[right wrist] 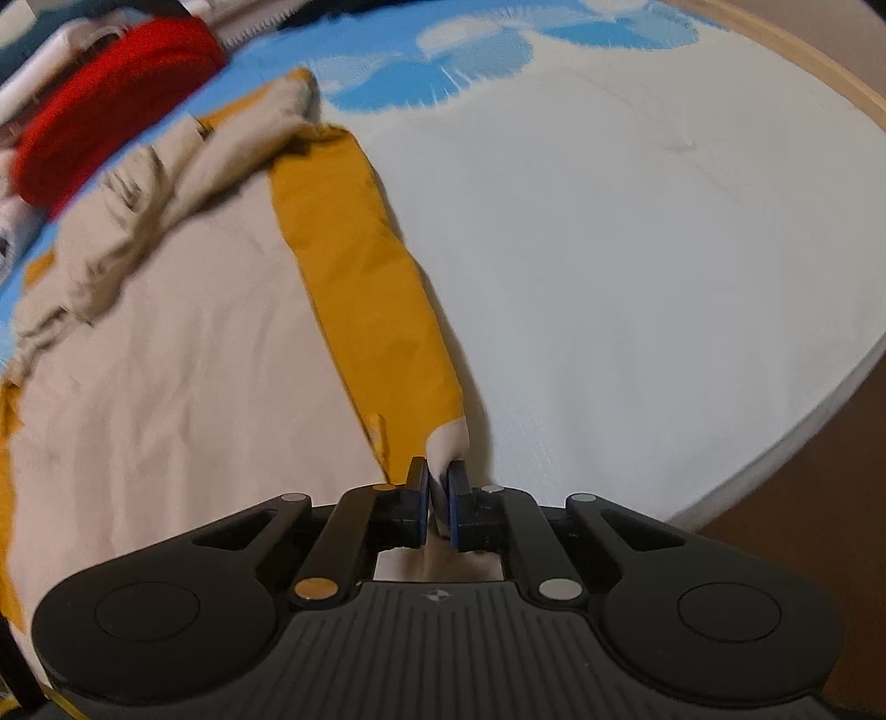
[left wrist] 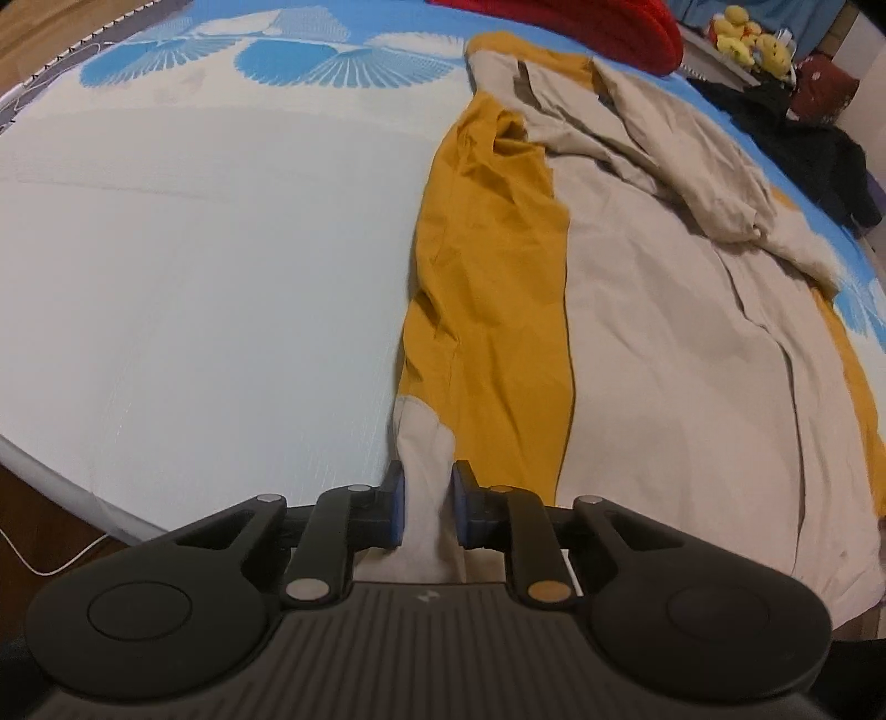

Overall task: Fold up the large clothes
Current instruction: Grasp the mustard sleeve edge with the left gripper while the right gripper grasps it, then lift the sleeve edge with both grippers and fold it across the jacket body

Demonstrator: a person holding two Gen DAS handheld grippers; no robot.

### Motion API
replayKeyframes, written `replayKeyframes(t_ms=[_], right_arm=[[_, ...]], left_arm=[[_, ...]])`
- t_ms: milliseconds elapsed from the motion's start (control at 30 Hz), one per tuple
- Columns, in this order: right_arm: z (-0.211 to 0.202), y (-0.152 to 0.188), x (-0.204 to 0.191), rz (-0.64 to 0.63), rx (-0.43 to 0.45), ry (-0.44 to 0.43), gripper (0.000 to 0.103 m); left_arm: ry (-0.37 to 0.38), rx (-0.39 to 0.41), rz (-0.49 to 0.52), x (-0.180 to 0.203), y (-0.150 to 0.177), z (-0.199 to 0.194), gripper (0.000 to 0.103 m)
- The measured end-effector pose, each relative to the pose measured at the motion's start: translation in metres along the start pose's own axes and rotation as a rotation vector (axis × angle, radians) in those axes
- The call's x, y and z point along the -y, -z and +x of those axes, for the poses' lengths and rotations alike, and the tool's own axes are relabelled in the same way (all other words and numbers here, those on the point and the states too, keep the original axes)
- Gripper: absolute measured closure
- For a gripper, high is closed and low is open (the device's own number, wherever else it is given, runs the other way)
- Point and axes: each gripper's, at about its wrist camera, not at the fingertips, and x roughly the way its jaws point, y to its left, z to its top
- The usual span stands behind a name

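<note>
The beige-and-mustard garment lies spread flat on the bed sheet, its hood end bunched toward the red cloth.

Left gripper: jaws partly closed, with the beige cuff of the mustard sleeve between the blue pads; firm contact cannot be confirmed.

Right gripper: jaws nearly closed, pinching the beige cuff of the mustard sleeve at the garment's edge beside the bare sheet.
</note>
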Motion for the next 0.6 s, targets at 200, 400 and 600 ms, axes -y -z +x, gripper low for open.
replayKeyframes(t_ms=[200,400,600], right_arm=[[0.012,0.003,-0.004,-0.023,-0.048,0.05,0.091],[0.005,0.004,-0.007,-0.024,-0.022,0.039,0.099],[-0.04,-0.007,-0.009,0.02,0.092,-0.113,0.101]], left_arm=[[-0.037,-0.056,0.034,0.002,0.005,0.011,0.078],[-0.02,-0.011,0.021,0.001,0.002,0.004,0.096],[0.053,0.141,0.075,0.018,-0.007,-0.04,0.1]])
